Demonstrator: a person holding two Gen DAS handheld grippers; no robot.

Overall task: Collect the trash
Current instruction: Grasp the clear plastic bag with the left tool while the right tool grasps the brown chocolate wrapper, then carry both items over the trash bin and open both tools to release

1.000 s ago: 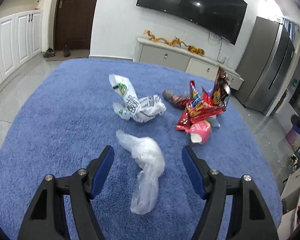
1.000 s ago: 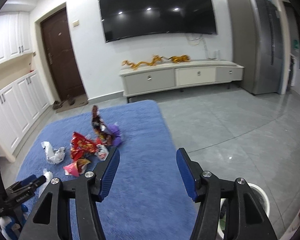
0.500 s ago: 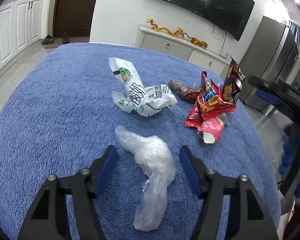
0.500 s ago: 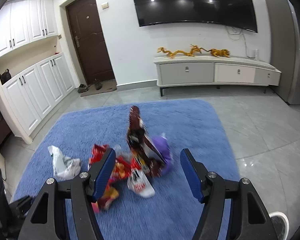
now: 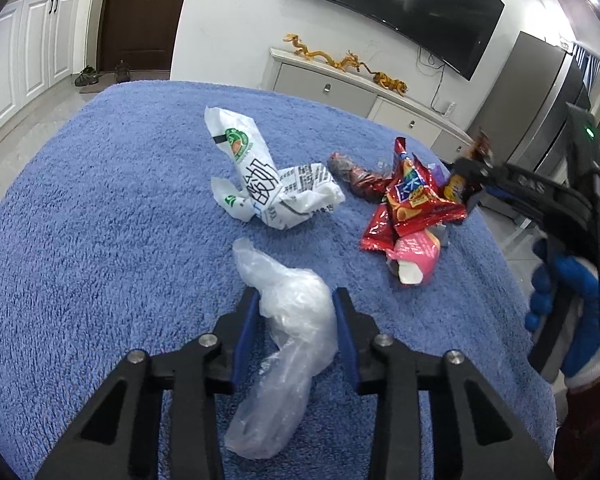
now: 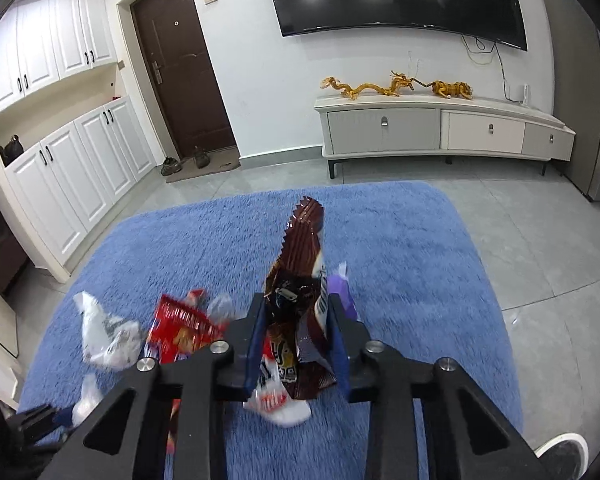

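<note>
Trash lies on a blue rug (image 5: 100, 208). My left gripper (image 5: 296, 300) is shut on a clear crumpled plastic bag (image 5: 292, 320). Beyond it lie a white printed bag (image 5: 268, 184), red snack wrappers (image 5: 412, 196) and a pink wrapper (image 5: 414, 256). My right gripper (image 6: 296, 308) is shut on a tall brown snack wrapper (image 6: 300, 264) that stands upright between its fingers. It also shows in the left wrist view (image 5: 476, 184), at the right end of the pile. Red wrappers (image 6: 180, 324) and the white bag (image 6: 104, 332) lie to its left.
A white TV cabinet (image 6: 440, 128) with gold dragon figures stands against the far wall under a TV. A brown door (image 6: 180, 68) and white cupboards (image 6: 60, 160) are at the left. A fridge (image 5: 548, 100) is at the right. Grey tile floor (image 6: 540, 260) surrounds the rug.
Both grippers have closed: the left on the clear plastic bag, the right on the brown wrapper. The right gripper moved in to the pile.
</note>
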